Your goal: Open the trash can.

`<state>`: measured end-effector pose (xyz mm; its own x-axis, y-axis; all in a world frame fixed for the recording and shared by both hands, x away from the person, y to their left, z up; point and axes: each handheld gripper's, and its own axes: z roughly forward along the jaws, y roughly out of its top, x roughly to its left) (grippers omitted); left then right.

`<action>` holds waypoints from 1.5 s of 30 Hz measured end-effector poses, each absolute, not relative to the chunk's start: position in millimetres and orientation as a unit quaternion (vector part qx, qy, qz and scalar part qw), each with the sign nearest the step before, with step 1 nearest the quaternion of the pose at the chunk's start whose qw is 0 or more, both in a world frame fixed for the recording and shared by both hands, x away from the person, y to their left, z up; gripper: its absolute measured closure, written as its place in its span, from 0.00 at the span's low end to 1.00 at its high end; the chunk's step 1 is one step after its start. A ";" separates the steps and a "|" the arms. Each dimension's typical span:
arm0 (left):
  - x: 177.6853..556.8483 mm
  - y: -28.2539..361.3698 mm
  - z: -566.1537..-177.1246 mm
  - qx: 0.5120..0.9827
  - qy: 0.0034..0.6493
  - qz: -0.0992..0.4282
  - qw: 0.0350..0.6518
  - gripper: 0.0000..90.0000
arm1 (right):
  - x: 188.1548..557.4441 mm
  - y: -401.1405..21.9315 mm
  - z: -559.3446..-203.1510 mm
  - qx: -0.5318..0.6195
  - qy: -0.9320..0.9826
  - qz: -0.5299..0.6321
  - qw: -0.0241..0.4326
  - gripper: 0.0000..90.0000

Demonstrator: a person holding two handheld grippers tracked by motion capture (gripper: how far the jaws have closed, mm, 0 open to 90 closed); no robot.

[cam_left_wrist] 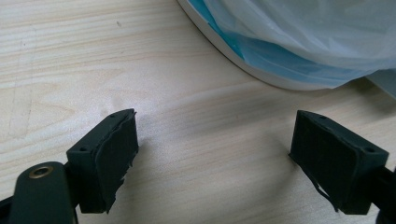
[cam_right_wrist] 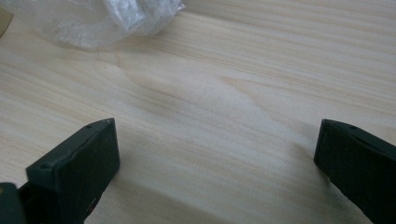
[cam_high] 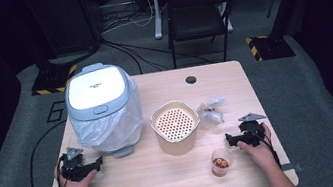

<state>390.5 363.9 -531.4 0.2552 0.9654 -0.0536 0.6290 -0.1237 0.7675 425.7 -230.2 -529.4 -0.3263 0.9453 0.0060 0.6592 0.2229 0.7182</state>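
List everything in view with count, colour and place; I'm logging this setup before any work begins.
Table: one, light wood, centre.
Lidded bin: one, white-grey, clear bag liner, table's left rear.
Perforated container: one, beige, table centre.
Crumpled wrapper: one, clear plastic, right of the container.
Small cup: one, pale with brown contents, front right.
Chair: one, black, beyond the table.
Left gripper: one, black, open, front left.
Right gripper: one, black, open, front right.
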 end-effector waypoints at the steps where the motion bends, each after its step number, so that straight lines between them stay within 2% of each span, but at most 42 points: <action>1: 390.5 363.9 -531.4 0.710 0.561 0.240 0.351 0.17 | 425.7 -230.2 -529.4 0.535 0.749 0.319 0.224 0.00; 17: 386.6 364.4 -530.4 0.732 0.541 0.238 0.337 0.18 | 424.1 -231.1 -529.5 0.532 0.752 0.322 0.220 0.00; 20: 384.8 364.3 -528.6 0.736 0.541 0.234 0.333 0.20 | 424.5 -231.9 -529.4 0.528 0.754 0.320 0.222 0.00; 25: 379.4 365.5 -523.5 0.734 0.547 0.214 0.340 0.36 | 424.7 -231.8 -529.5 0.528 0.754 0.321 0.222 0.00; 29: 371.1 366.6 -514.6 0.740 0.541 0.174 0.360 0.38 | 424.7 -231.9 -529.5 0.528 0.754 0.320 0.222 0.00; 32: 367.8 364.7 -508.1 0.757 0.521 0.177 0.353 0.38 | 424.7 -231.9 -529.4 0.528 0.754 0.320 0.222 0.00; 37: 363.3 361.4 -502.0 0.758 0.517 0.170 0.360 0.38 | 424.7 -231.9 -529.4 0.528 0.755 0.320 0.222 0.00; 39: 357.8 356.1 -497.0 0.768 0.501 0.171 0.360 0.44 | 424.7 -231.9 -529.5 0.528 0.754 0.320 0.222 0.00; 45: 345.6 346.5 -491.0 0.766 0.492 0.169 0.377 0.46 | 424.7 -231.8 -529.4 0.528 0.754 0.320 0.222 0.00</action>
<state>345.6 346.5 -491.0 0.4594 0.8812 -0.1119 0.6263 -0.2319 0.7443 424.7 -231.8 -529.4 -0.3435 0.9392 0.0036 0.6551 0.2368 0.7174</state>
